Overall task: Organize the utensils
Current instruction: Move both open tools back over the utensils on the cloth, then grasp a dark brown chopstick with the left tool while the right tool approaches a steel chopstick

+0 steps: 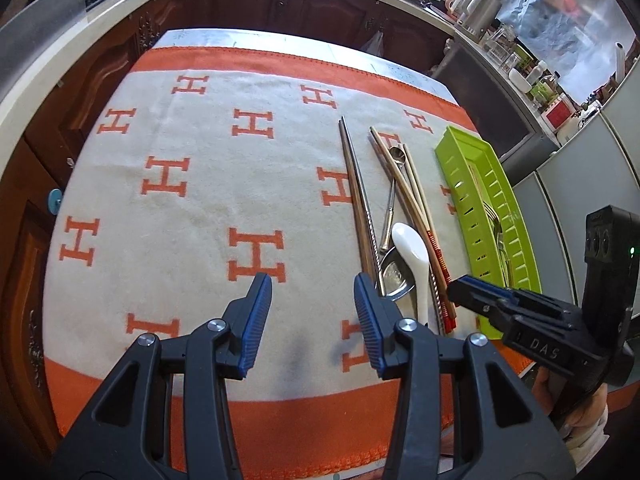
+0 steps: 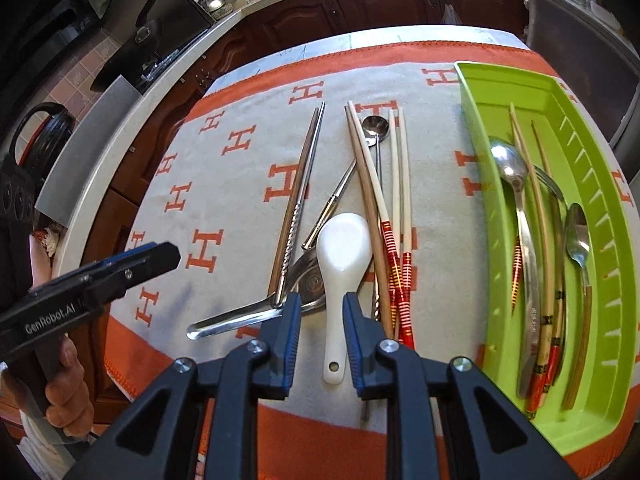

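A white ceramic spoon [image 2: 343, 256] lies on the cloth among loose chopsticks [image 2: 370, 184], metal chopsticks [image 2: 298, 196], a small metal spoon [image 2: 375, 125] and a steel ladle-like spoon [image 2: 236, 320]. My right gripper [image 2: 320, 316] is open, its jaws on either side of the white spoon's handle, not closed on it. The green tray [image 2: 600, 184] on the right holds several spoons and chopsticks. My left gripper [image 1: 314, 296] is open and empty above the cloth, left of the pile [image 1: 408, 248]. The right gripper also shows in the left wrist view [image 1: 464, 286].
The orange and white H-patterned cloth [image 1: 180, 184] covers the table. Dark wooden cabinets [image 1: 304, 4] and a countertop with bottles and a kettle [image 1: 480, 4] stand behind. The green tray [image 1: 476, 184] sits near the table's right edge.
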A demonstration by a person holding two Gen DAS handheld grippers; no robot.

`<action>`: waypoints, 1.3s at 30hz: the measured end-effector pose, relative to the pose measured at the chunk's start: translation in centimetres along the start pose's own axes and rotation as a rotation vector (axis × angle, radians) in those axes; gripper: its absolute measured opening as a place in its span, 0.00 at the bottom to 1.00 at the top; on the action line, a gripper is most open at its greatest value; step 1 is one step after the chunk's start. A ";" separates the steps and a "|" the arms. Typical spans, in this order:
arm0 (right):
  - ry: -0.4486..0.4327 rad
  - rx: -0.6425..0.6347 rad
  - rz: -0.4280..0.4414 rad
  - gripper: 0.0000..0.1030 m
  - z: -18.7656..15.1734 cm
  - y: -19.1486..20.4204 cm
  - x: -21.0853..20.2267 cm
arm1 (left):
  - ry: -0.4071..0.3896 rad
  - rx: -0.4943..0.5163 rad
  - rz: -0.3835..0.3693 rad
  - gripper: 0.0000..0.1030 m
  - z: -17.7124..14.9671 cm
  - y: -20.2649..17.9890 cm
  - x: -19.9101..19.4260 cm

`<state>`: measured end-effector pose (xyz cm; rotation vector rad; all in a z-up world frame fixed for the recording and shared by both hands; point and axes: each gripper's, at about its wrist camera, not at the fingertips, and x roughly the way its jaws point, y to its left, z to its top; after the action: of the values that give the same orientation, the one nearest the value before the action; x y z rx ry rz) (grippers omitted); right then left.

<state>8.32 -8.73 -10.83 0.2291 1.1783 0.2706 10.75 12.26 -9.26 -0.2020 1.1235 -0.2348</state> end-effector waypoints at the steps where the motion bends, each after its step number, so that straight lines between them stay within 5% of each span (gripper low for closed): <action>1: 0.007 -0.003 -0.002 0.21 0.0 0.0 0.4 | 0.006 0.000 -0.003 0.38 0.2 -0.1 0.4; 17: -0.036 0.019 0.006 0.21 2.1 -1.1 0.4 | 0.136 0.011 -0.086 0.38 4.1 -1.1 8.0; 39: -0.052 0.033 0.050 0.21 2.0 -2.4 -0.3 | 0.163 0.165 0.108 0.38 5.1 -5.3 12.1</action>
<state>10.29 -11.20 -10.59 0.2934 1.1277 0.2876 19.92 3.96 -16.13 0.0252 1.2661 -0.2499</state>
